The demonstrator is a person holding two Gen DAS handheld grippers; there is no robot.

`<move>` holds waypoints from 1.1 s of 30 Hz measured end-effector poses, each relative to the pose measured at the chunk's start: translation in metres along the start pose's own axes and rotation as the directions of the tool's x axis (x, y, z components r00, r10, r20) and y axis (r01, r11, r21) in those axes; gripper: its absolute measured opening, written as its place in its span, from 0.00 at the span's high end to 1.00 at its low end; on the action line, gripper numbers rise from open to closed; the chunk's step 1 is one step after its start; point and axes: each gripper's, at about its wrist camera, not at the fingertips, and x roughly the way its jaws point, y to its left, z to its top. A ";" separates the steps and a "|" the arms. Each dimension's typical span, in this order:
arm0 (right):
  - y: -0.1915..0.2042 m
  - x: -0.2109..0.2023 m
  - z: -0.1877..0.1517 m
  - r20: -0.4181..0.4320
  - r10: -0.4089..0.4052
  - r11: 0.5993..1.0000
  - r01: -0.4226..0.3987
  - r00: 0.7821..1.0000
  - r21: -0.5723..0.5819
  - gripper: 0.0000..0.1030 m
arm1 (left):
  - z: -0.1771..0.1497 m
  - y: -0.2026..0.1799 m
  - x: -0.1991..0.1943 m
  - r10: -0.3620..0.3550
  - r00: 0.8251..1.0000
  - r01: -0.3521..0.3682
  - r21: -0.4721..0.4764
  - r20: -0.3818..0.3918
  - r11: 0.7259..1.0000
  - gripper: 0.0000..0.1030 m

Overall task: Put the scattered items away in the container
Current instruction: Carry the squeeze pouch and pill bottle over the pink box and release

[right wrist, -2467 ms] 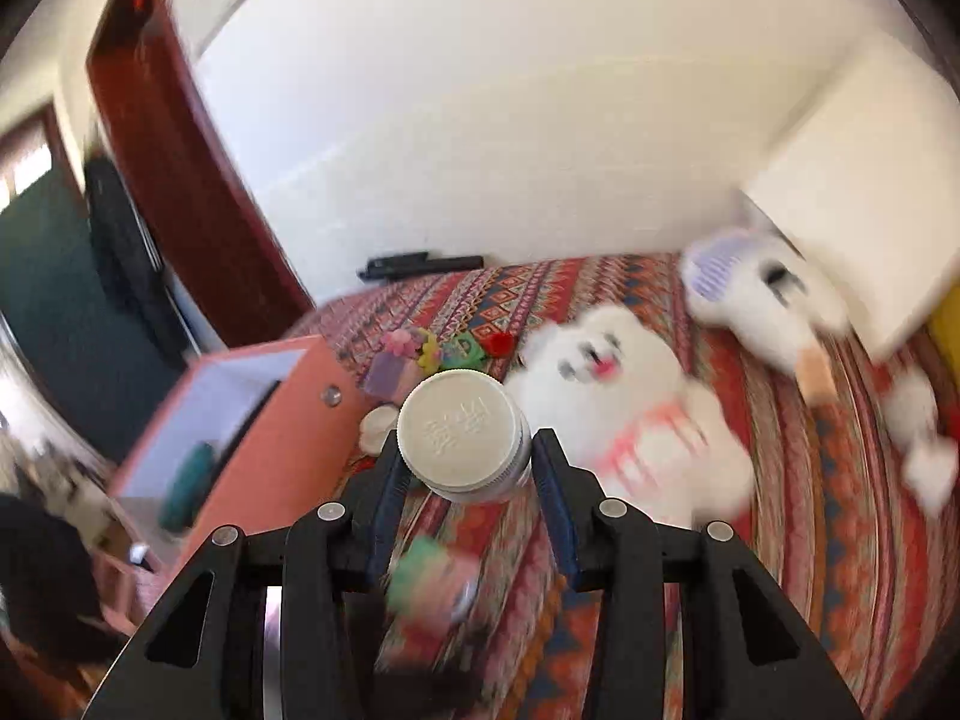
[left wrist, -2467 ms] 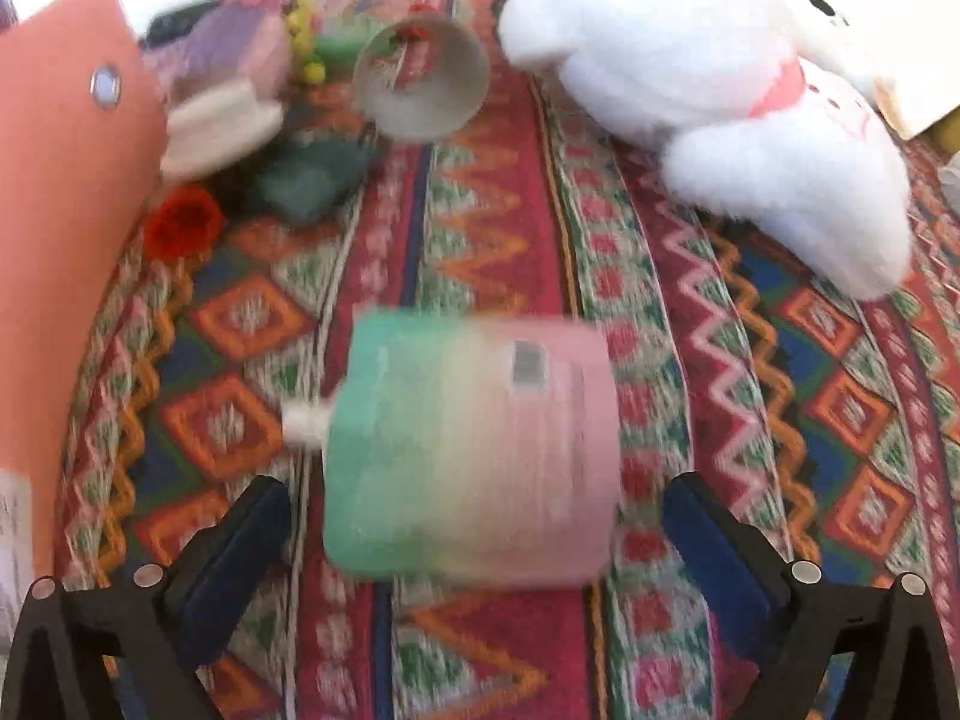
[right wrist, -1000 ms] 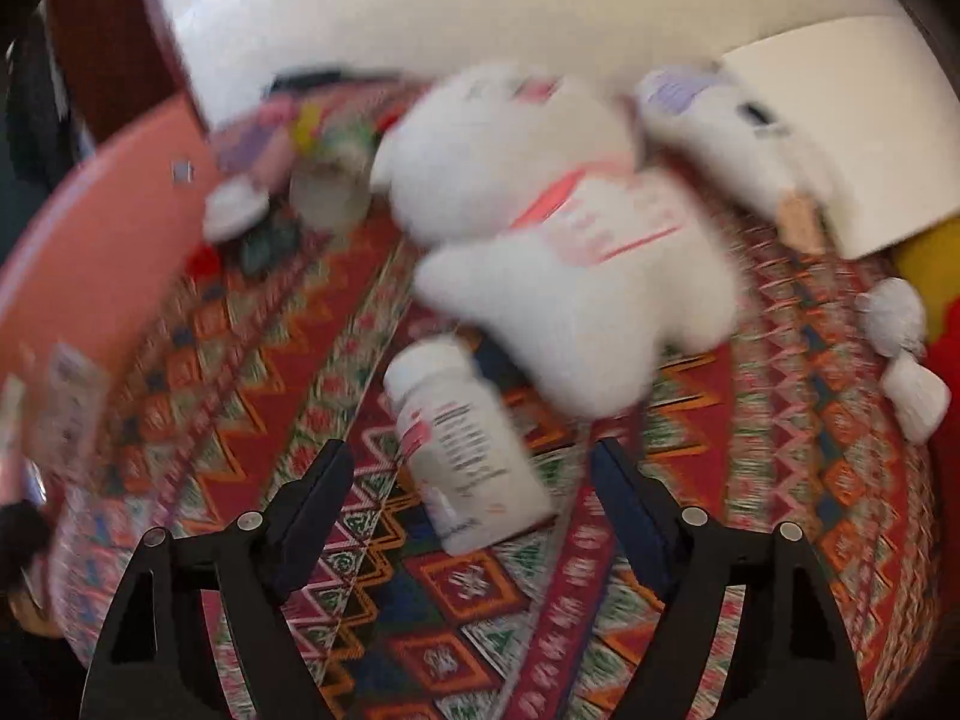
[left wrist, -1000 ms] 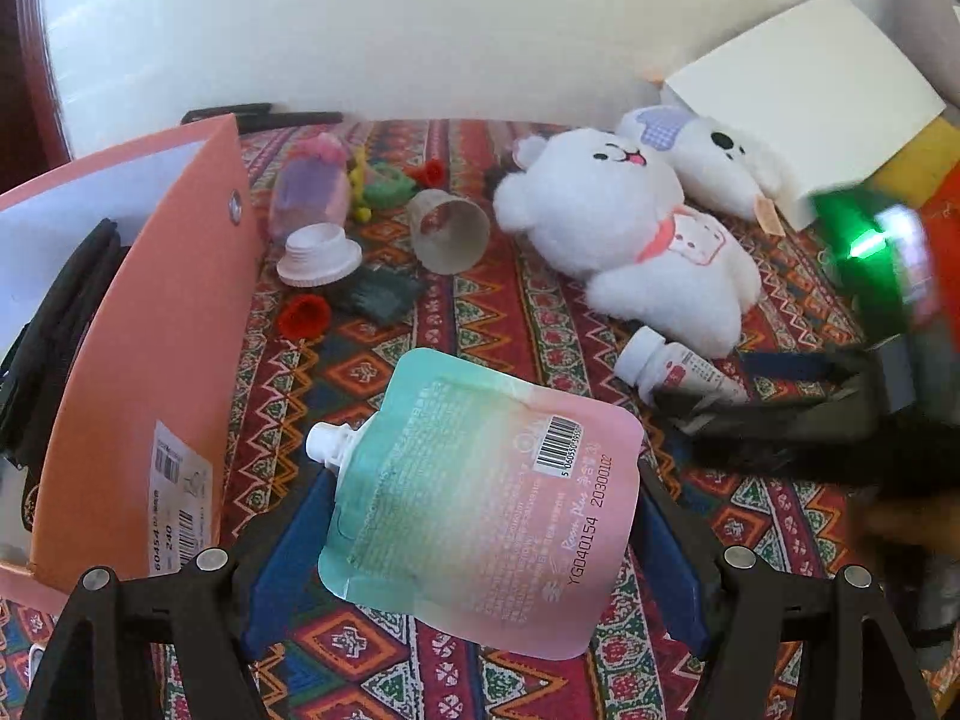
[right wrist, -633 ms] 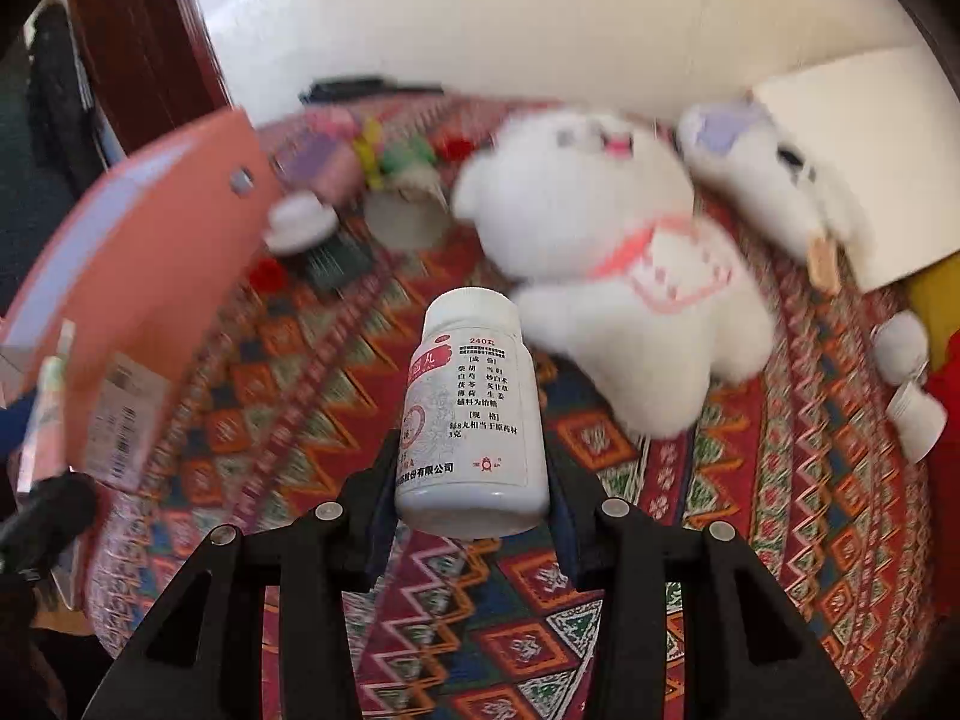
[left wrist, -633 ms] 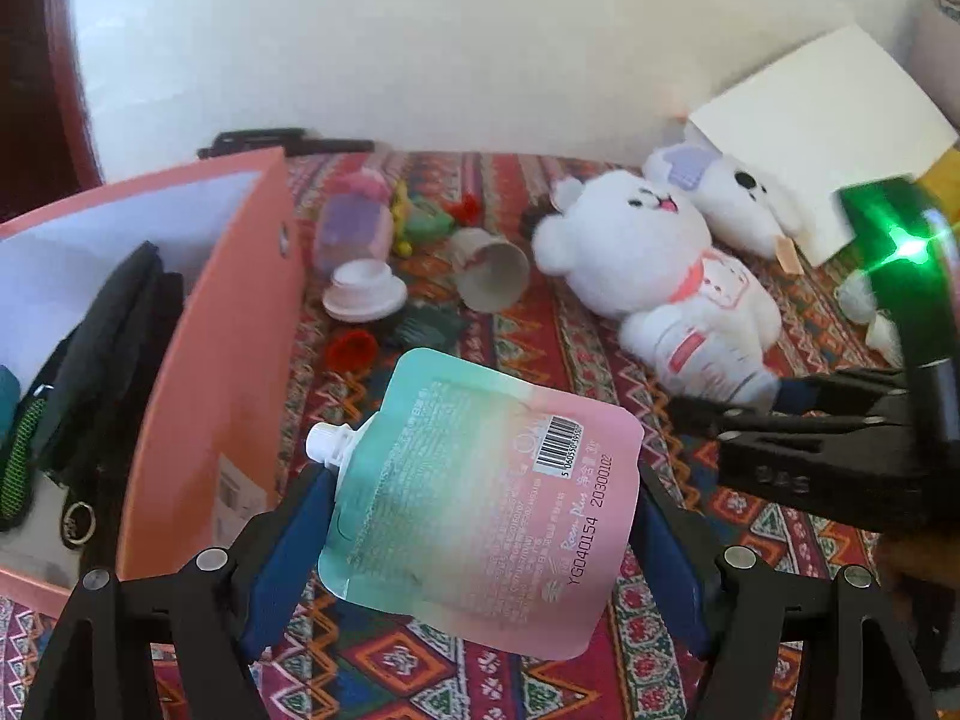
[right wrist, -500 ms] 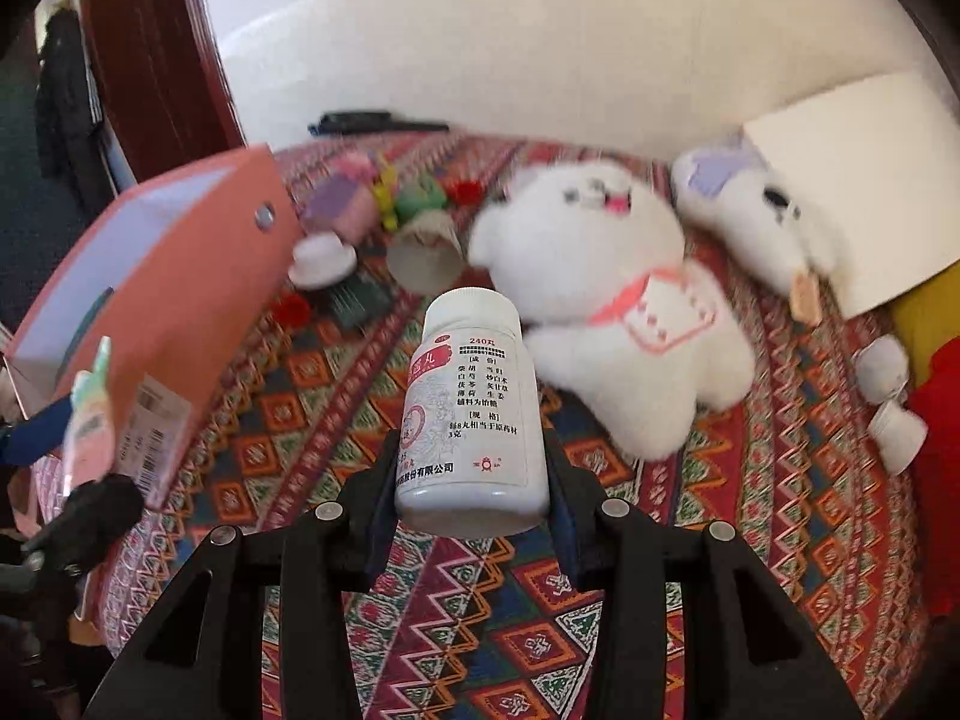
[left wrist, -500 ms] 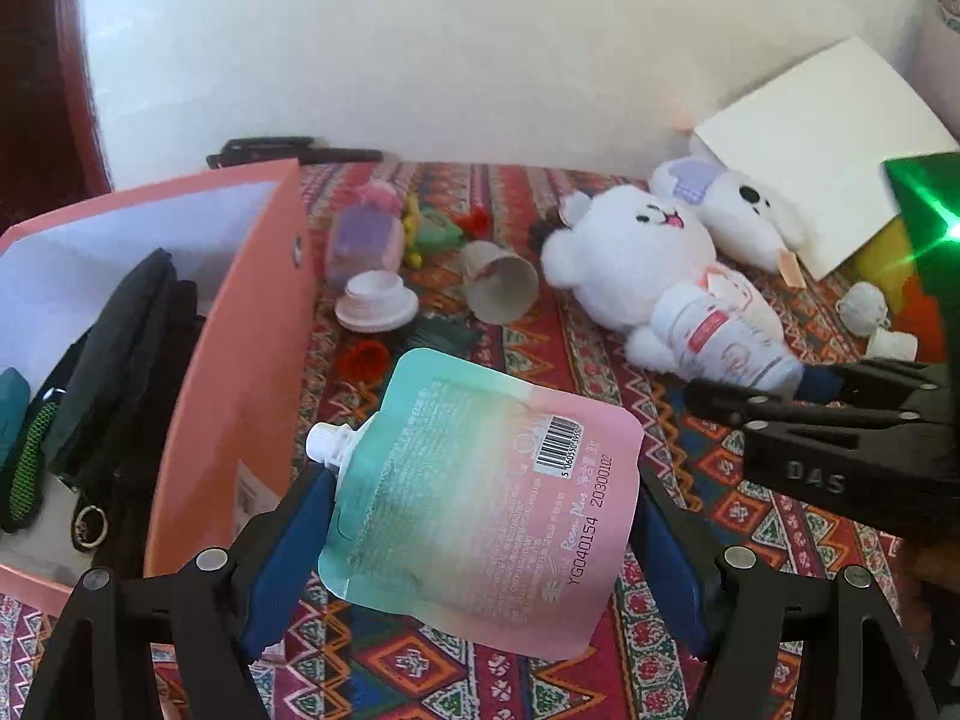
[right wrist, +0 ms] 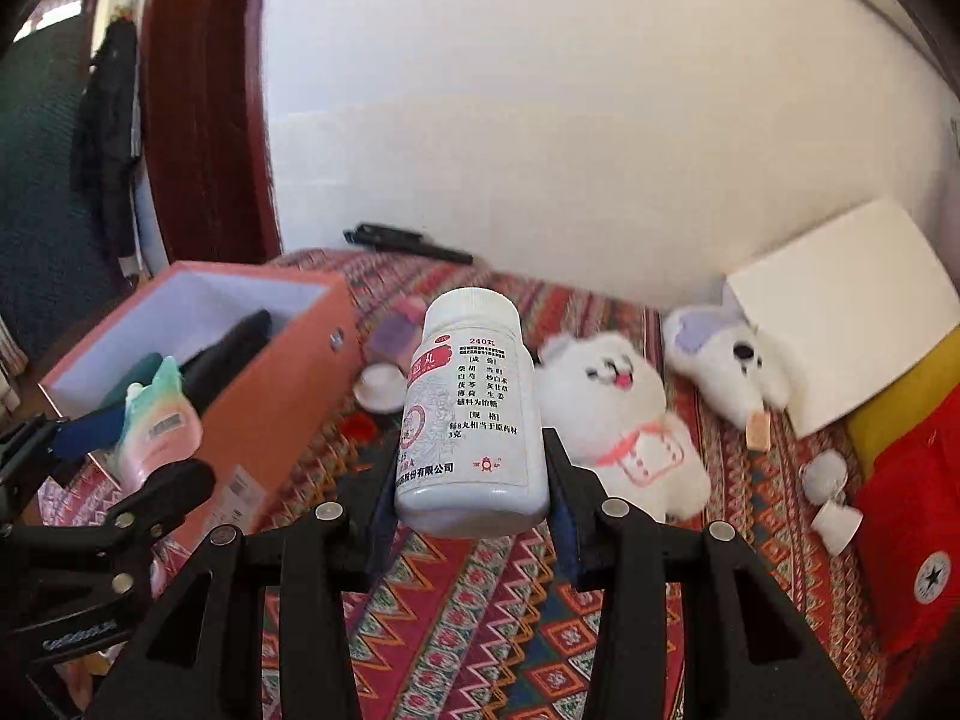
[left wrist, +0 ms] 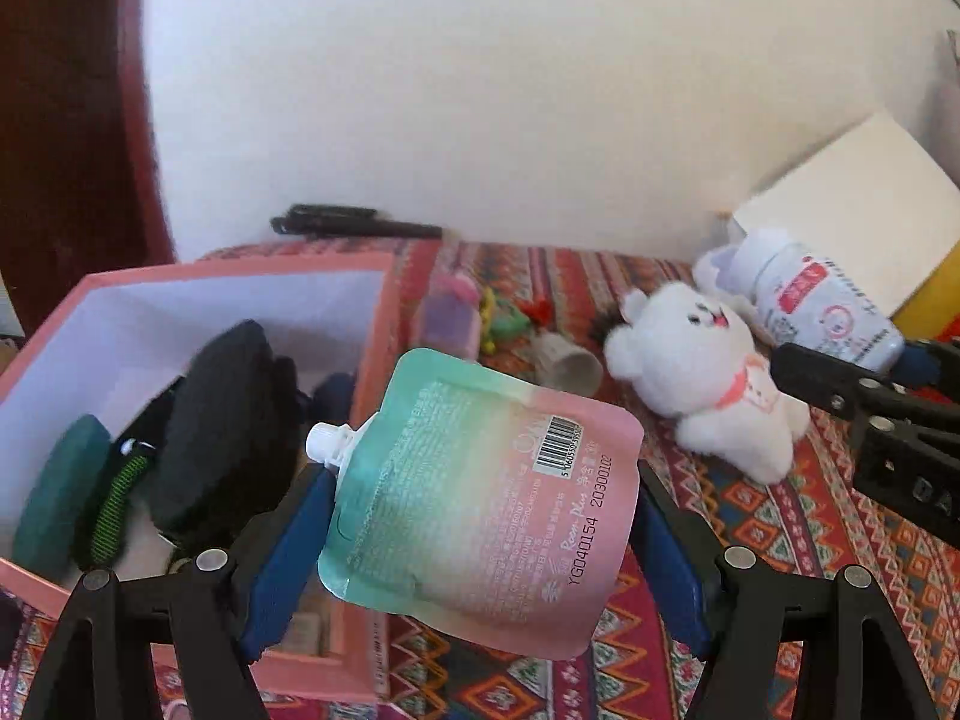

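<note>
Nearest, in my left tongs (left wrist: 480,531): one spouted refill pouch (left wrist: 480,498), mint fading to pink, barcode side up, white cap toward the left, clamped by its side edges between the blue pads and held in the air above the near right corner of the box. In my right tongs (right wrist: 471,516): one white pill bottle (right wrist: 471,414) with a printed label, cap pointing away from me, pinched at its base; these jaws closed on it within the last second and it hangs clear of the blanket. Below both: a striped woven blanket (right wrist: 480,612) in red, blue and green. To the left, on the blanket: the pink open-topped box (left wrist: 366,324), white inside, already holding a black pouch (left wrist: 222,426), a dark green round piece (left wrist: 54,492) and a black-and-green strap (left wrist: 114,504). Beyond the box's right wall, loose on the blanket: a white saucer-like lid (right wrist: 379,387), a small red piece (right wrist: 358,423), a purple-and-pink toy (left wrist: 450,315), a yellow-and-green toy (left wrist: 501,324) too blurred to itemise, and a paper cup (left wrist: 567,363) on its side. Right of these: a white plush bear (right wrist: 612,414) with a pink bib, lying face up; behind it a second white plush (right wrist: 729,363) with a purple ear. Far right: two small white cups (right wrist: 831,498), a red cloth (right wrist: 912,498), and a white board (right wrist: 840,312) leaning on a yellow item. Farthest, along the white wall: a black elongated object (right wrist: 408,243).
</note>
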 end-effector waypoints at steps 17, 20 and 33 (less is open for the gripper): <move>0.129 -0.021 0.035 0.131 0.135 0.988 -0.124 0.982 -0.095 0.57 | 0.022 0.111 -0.034 0.160 0.984 -0.149 -0.124 0.081 0.981 0.23; 0.157 -0.017 0.042 0.139 0.164 0.981 -0.146 0.977 -0.129 0.57 | 0.025 0.139 -0.030 0.199 0.978 -0.187 -0.152 0.068 0.970 0.23; 0.208 0.015 0.045 0.197 0.159 0.979 -0.128 0.968 -0.160 0.21 | 0.025 0.204 -0.005 0.358 0.933 -0.356 -0.230 -0.031 0.906 0.03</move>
